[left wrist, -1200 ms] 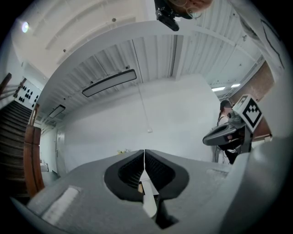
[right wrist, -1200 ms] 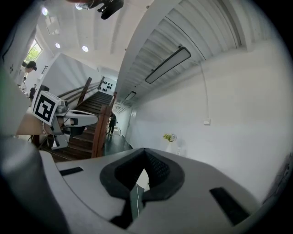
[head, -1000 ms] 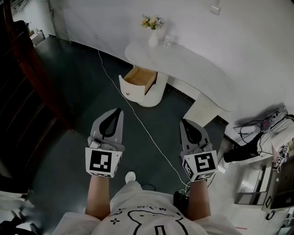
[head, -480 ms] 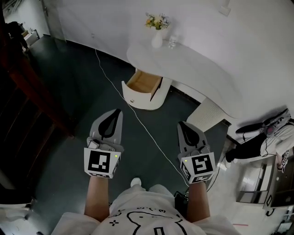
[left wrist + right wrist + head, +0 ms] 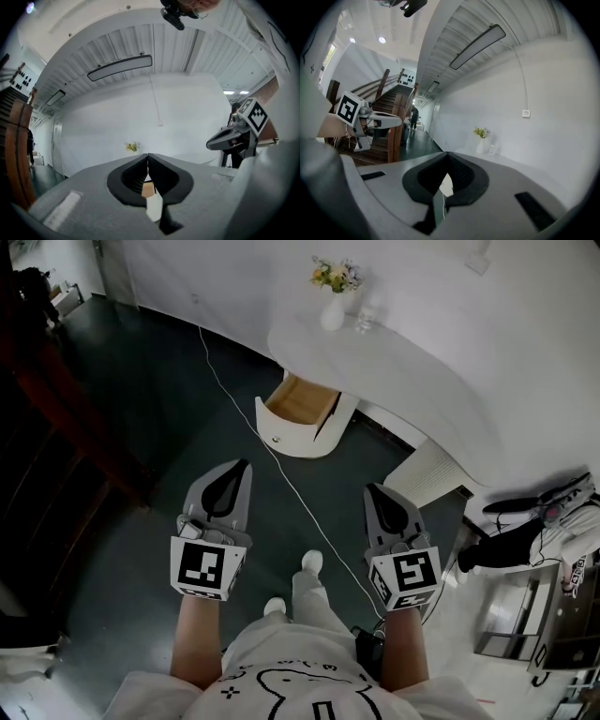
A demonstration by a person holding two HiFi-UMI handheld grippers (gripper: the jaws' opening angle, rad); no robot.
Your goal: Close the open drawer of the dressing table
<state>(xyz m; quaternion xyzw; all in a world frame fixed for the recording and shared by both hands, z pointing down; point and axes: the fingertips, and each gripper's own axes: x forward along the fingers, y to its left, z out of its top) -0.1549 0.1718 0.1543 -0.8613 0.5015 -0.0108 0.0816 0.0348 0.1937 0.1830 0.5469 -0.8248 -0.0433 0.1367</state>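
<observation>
The white dressing table stands against the far wall with a curved top. Its rounded drawer is pulled out towards me, its wooden inside showing. Both grippers are held above the dark floor, well short of the drawer. My left gripper is shut and empty; in the left gripper view a sliver of the drawer's wood shows behind the closed jaws. My right gripper is also shut, holding nothing.
A vase of flowers and a glass sit on the tabletop. A white cable runs across the floor past the drawer. A ribbed white stool is under the table's right end. Dark wooden stairs rise at left; clutter at right.
The person has stepped forward, one foot now out in front, so the table and drawer sit closer and further right in view. Both grippers stayed shut in the same pose.
</observation>
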